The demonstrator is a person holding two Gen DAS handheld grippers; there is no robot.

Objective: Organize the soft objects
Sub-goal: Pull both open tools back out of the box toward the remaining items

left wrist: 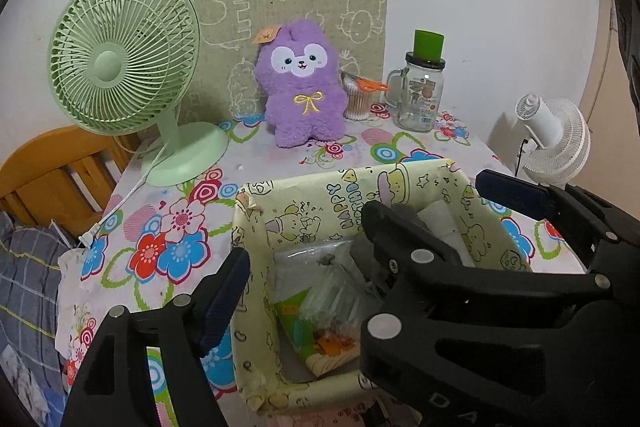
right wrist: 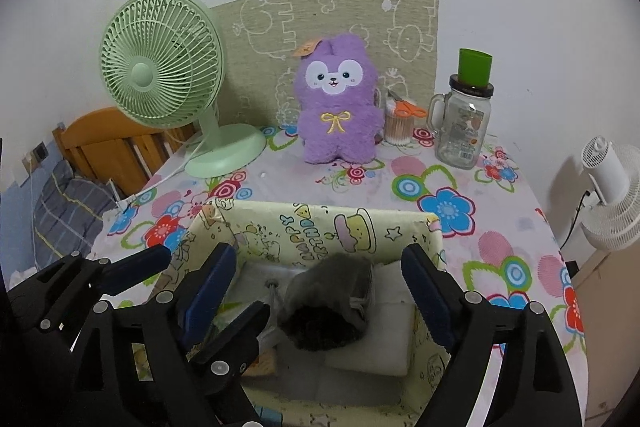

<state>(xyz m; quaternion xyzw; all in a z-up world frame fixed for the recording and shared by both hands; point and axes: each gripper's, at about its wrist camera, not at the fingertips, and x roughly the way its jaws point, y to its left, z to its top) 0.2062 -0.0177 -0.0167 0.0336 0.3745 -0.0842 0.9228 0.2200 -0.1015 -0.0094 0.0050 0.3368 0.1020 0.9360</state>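
Observation:
A yellow cartoon-print box (left wrist: 348, 183) (right wrist: 320, 223) stands on the floral tablecloth near the front. Inside lie a grey fuzzy pouch (right wrist: 328, 303), a white folded cloth (right wrist: 384, 331) and clear plastic bags (left wrist: 320, 291). A purple plush rabbit (left wrist: 304, 83) (right wrist: 338, 99) sits upright at the back of the table. My right gripper (right wrist: 320, 291) is open, its fingers either side of the grey pouch, over the box. My left gripper (left wrist: 352, 251) is open over the box's left half; it also shows in the right wrist view (right wrist: 200, 283).
A green desk fan (left wrist: 124, 67) (right wrist: 164, 67) stands at the back left. A glass jar with a green cup on it (left wrist: 420, 87) (right wrist: 464, 115) and a cotton-swab tub with orange scissors (left wrist: 360, 95) stand at the back right. A white fan (left wrist: 556, 143) stands beyond the right edge.

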